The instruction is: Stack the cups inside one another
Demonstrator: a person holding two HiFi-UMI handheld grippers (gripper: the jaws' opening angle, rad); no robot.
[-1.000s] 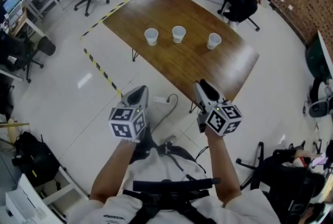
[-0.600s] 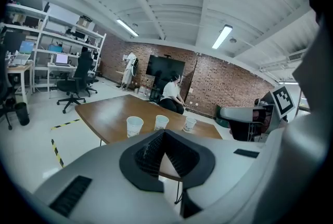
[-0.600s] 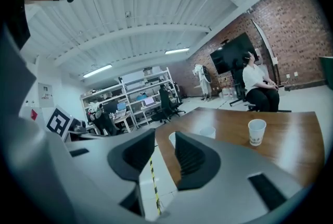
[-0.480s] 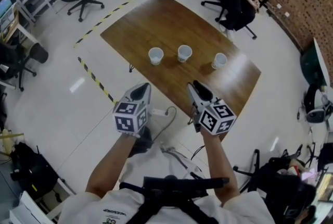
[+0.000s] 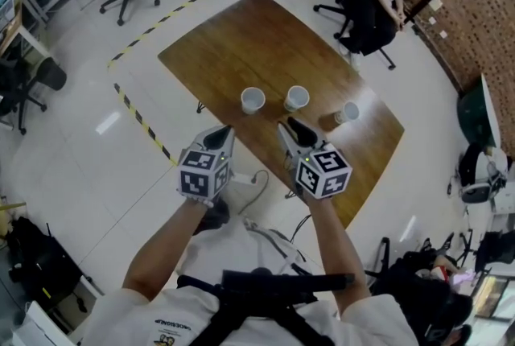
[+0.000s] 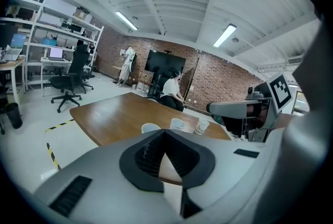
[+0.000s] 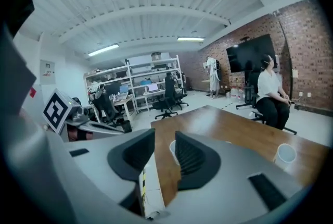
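Three cups in a row on the worktop, left cup, middle cup, right cup, likely light, thin, crushable: pinch one wall softly near the rim; left claw together, right claw apart, both empty, hovering at the near edge.

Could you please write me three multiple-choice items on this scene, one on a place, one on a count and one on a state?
1. Where do the cups stand?
A. on the floor
B. on the wooden table
C. on a shelf

2. How many cups are there?
A. two
B. five
C. three

3. How do the right gripper's jaws stand?
A. apart, holding nothing
B. shut on a cup
C. shut on a cable

Answers: 1 B, the head view shows them in a row on the tabletop; 2 C, three white rims show there; 3 A, the right gripper view shows an open gap between the jaws, with nothing gripped.
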